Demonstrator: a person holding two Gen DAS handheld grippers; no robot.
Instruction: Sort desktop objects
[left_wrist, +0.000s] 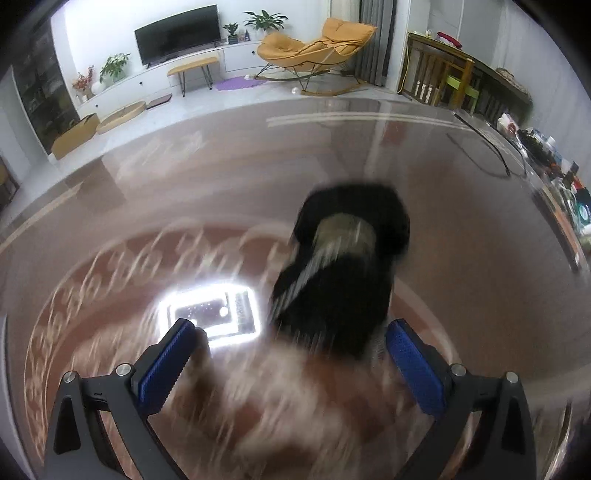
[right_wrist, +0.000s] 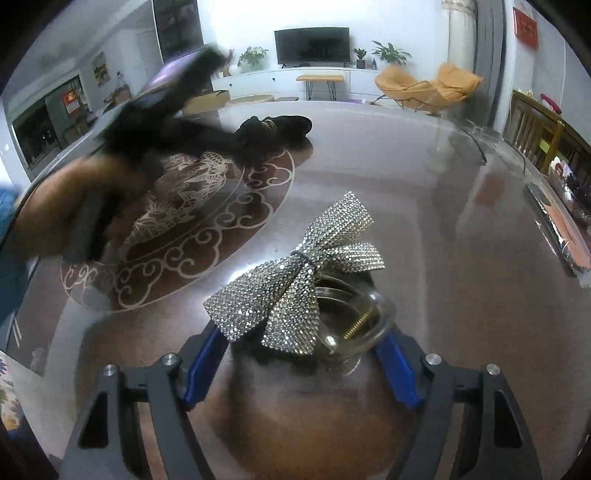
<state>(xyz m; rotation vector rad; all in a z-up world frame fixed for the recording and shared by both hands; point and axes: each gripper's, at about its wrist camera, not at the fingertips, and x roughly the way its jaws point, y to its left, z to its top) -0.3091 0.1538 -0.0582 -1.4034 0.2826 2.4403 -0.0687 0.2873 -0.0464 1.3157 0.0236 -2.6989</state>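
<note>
A black bow hair clip (left_wrist: 343, 280) with a pale metallic middle lies on the glass table (left_wrist: 221, 166), blurred by motion. My left gripper (left_wrist: 291, 326) is open, and the clip's near end sits between its blue pads (left_wrist: 166, 369), closer to the right one. In the right wrist view, a silver rhinestone bow (right_wrist: 295, 280) rests on top of a small glass jar (right_wrist: 373, 314) with a gold screw inside. My right gripper (right_wrist: 301, 339) is shut on the jar, one blue pad on each side. The black bow (right_wrist: 273, 129) lies far back, beside a hand (right_wrist: 55, 206) holding the blurred left gripper.
A round dragon-and-cloud pattern (right_wrist: 192, 236) shows under the glass. A bright lamp reflection (left_wrist: 210, 310) glares beside the left pad. Clutter (left_wrist: 554, 177) and a black cable (left_wrist: 491, 147) line the table's right edge, along with a foil packet (right_wrist: 565, 236).
</note>
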